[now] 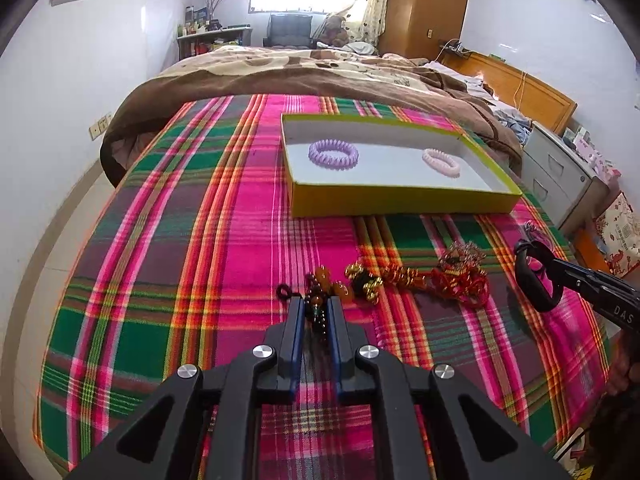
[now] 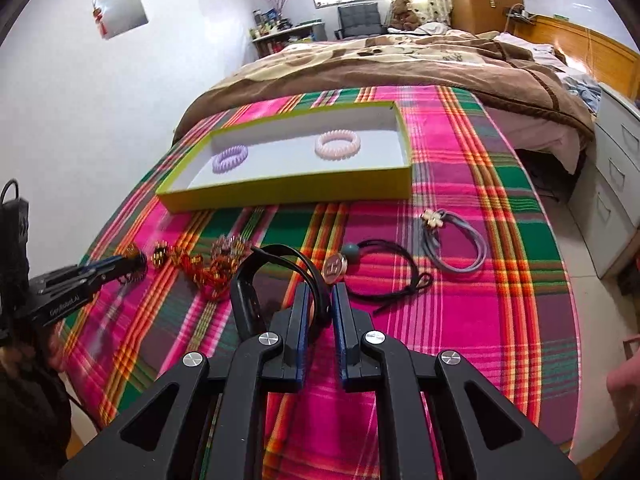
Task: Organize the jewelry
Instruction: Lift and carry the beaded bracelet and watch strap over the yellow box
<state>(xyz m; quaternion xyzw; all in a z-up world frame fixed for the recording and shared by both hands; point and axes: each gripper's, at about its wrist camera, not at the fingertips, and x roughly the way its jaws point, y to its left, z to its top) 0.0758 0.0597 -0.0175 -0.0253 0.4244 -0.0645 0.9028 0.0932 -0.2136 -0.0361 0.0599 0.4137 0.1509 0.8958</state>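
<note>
1. Plaid blanket (image 1: pixel 192 240) on bed; yellow box (image 1: pixel 400 200) at twelve o'clock holds two coil ties.
2. Right gripper (image 2: pixel 320 300): clenched on black band (image 2: pixel 256 276).
3. Left gripper (image 1: pixel 316 312): clenched on amber bead string (image 1: pixel 320 296).
4. Step: pickup. Next, likely: lift both, carry to box.

A flat yellow-green box (image 1: pixel 396 200) with a white inside sits open on the bed, and a purple curly hair ring (image 1: pixel 333 153) and a pink curly hair ring (image 1: pixel 441 162) lie flat in it, well apart. In front of the box lie a string of brown and orange beads (image 1: pixel 329 286), a red and gold sparkly bracelet (image 1: pixel 460 280) and a black wristband (image 2: pixel 276 288) that stands up on its edge. Near them a black cord with a round charm (image 2: pixel 384 272) and a gray hair tie with a little flower (image 2: pixel 452 240) lie flat.
</note>
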